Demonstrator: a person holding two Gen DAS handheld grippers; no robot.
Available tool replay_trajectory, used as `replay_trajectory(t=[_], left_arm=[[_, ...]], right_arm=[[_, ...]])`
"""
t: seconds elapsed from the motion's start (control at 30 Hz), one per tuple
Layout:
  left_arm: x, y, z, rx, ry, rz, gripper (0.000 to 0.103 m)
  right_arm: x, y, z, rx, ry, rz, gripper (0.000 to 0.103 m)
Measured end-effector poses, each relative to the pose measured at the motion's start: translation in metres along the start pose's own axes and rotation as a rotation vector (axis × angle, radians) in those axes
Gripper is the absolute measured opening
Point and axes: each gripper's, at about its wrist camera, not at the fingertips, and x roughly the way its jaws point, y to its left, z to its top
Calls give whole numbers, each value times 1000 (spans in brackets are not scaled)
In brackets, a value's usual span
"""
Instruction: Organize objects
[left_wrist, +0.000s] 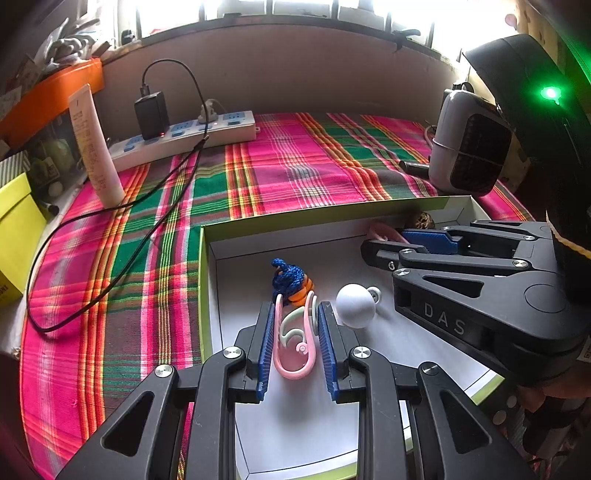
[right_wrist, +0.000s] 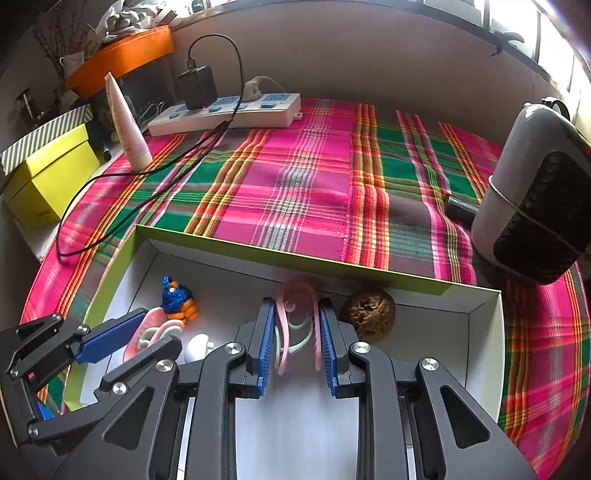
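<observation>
The white knob (right_wrist: 197, 347) is mostly hidden behind the left tool (right_wrist: 147, 332); the heater (right_wrist: 535, 195) is cut off at the right edge.

Bare plaid surface (right_wrist: 314, 177) past the box wall (right_wrist: 295, 258), heater (right_wrist: 532, 206) blocking right, cable (left_wrist: 110, 243) and tube (left_wrist: 96, 147) crowding left

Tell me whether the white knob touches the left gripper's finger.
Cannot tell: in the left wrist view the white knob sits right against the left gripper's blue pad.

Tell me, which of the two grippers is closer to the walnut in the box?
Right. The right gripper sits just beside the walnut, its fingers around a pink clip; the left gripper is farther off.
</observation>
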Motion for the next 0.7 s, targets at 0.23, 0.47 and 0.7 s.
replay_trajectory(t=[0.23,0.47,0.7], left_arm=[[0,-1,-1,3,-1,1,23],[-1,0,-1,-3,2,-12,28],[-7,0,-3,-10,-7,-10,32]], right_arm=[[-1,-2,0,13,3,8,25],[-4,-3,-2,20,-2,7,40],[-10,-5,-5,35,-15,11,40]])
